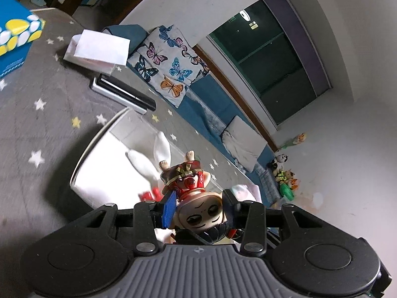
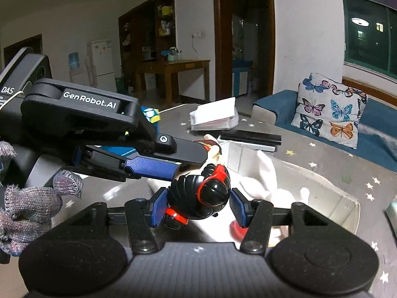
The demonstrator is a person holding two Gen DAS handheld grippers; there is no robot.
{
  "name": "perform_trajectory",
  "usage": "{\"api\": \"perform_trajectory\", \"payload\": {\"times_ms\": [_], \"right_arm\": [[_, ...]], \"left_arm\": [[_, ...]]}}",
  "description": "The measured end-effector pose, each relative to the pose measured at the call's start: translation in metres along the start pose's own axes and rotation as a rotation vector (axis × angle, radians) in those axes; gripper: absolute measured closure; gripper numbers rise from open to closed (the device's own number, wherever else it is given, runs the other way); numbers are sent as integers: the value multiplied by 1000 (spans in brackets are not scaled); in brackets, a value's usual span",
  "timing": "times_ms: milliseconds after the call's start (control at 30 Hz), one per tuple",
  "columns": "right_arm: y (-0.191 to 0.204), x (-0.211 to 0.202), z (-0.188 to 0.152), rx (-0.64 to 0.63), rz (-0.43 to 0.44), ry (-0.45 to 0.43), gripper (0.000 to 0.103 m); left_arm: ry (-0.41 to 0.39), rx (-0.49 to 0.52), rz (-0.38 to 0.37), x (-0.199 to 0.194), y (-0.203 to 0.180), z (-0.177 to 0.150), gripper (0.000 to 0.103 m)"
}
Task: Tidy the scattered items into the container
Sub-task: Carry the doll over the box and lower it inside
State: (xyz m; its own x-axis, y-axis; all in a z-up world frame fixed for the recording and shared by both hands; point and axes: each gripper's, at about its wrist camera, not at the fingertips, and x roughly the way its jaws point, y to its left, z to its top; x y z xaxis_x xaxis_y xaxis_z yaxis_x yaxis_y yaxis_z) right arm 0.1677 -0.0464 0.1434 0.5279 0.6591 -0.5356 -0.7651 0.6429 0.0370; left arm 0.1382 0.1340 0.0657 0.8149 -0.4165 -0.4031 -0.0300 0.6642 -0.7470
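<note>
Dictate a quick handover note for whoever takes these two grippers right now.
Left gripper: shut on the doll figurine, at its head.
Right gripper: shut on the same figurine's black hair bun.
The figurine hangs over the clear bin on the star-patterned mat.
Done: white soft items and something red lie in the bin.
Left: drop the figurine in, then check the mat for strays.

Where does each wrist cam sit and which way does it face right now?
Left wrist: on left claw, looking along its fingers at the gripped figurine, container beyond; only that claw shows.
Right wrist: on right claw, facing the figurine's hair; left claw and a gloved hand show.
Shared: figurine, container, butterfly cushion.
</note>
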Motion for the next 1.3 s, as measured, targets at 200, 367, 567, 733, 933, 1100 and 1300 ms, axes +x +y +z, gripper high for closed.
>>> {"api": "perform_trajectory", "payload": {"times_ms": [200,367,567,733,933,1100,1300], "right_arm": [[-21,33,9,37,3,34,48],[-38,57,8,85,29,80,48],[-55,76,1,144,61,129,48],[-64,88,-2,174,73,168,48],[-64,99,-4,174,86,215,48],[-58,108,-2,141,74,253,48],[-54,113,-1,114,64,284,48]], "left_arm": [[23,-2,31,29,11,18,59],[52,-18,60,50,24,27,59],[86,-26,96,68,35,30,60],[107,-28,119,77,41,29,60],[118,-11,155,82,42,28,60],[121,14,174,84,42,26,61],[126,40,187,86,41,24,61]]}}
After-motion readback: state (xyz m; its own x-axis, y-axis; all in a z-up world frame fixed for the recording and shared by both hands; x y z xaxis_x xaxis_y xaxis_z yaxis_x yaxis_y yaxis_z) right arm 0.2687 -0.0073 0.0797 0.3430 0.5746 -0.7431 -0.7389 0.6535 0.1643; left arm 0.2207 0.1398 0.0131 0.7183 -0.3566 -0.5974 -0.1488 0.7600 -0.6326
